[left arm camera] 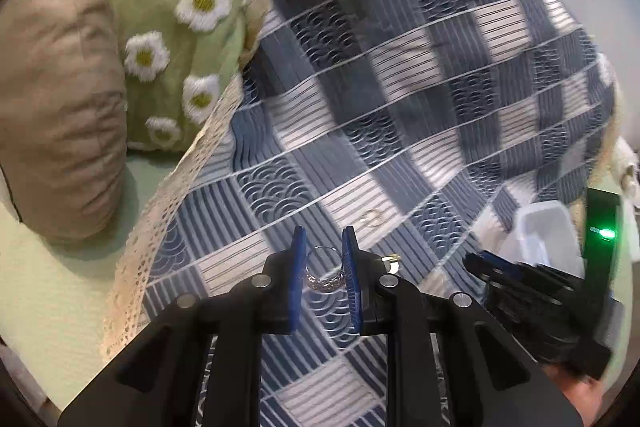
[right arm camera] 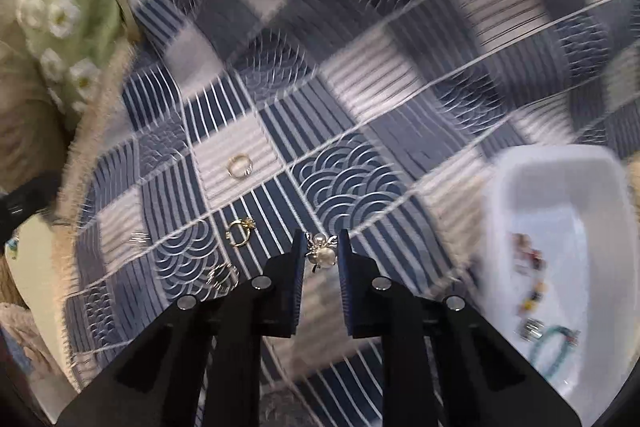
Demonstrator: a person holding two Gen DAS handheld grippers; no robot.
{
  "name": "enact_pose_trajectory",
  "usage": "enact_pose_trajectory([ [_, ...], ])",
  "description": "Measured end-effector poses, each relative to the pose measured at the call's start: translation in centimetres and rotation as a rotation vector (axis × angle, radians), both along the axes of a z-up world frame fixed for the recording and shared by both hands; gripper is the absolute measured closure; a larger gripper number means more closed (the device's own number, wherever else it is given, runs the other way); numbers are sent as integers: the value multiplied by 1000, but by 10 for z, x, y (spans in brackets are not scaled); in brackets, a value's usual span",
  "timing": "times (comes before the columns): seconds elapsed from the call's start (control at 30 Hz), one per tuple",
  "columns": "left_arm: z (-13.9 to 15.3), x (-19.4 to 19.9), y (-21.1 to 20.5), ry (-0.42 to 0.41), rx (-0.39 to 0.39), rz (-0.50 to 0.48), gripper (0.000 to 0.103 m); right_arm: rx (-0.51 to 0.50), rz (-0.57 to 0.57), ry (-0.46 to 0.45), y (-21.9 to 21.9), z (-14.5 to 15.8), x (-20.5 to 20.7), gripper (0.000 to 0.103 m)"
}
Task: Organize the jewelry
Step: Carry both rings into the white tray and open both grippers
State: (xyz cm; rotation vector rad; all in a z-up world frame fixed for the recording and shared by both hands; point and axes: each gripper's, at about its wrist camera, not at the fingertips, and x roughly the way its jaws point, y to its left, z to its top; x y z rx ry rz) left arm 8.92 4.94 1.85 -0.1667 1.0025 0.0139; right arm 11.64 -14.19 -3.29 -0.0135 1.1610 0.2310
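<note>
Left gripper (left arm camera: 323,259): parted around ring (left arm camera: 325,273); grip cannot be told.
Right gripper (right arm camera: 319,259): parted around pearl brooch (right arm camera: 321,251), grip unclear.
Tray (right arm camera: 520,163): set at quilt's (right arm camera: 348,179) right edge, nearer the right gripper.
Loose rings: left on quilt.

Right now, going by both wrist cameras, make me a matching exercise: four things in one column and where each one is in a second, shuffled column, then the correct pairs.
Things
1. silver ring
2. pearl brooch
3. turquoise bracelet
4. daisy pillow

Places
A. inside the white tray
B. between the fingers of the left claw
C. beside the tan cushion
D. between the fingers of the right claw

Pairs: 1-B, 2-D, 3-A, 4-C
</note>
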Motion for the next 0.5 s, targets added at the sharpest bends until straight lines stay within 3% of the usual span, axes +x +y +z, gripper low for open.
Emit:
enact_pose_trajectory([
  [0.13, 20, -11, -38, -48, -10, -94, 86, -68, -41, -99, -51, 47, -30, 86],
  [0.2, 29, -20, -71, -79, 11, -145, 86, -75, -100, -101, -89, 51, -38, 86],
  [0.33, 35, -35, -144, -107, 44, -296, 86, -110, -243, -43, -162, 34, -72, 86],
  [0.5, 12, -43, -237, -66, 87, -460, 85, -88, -312, 46, -219, 2, -88, 86],
])
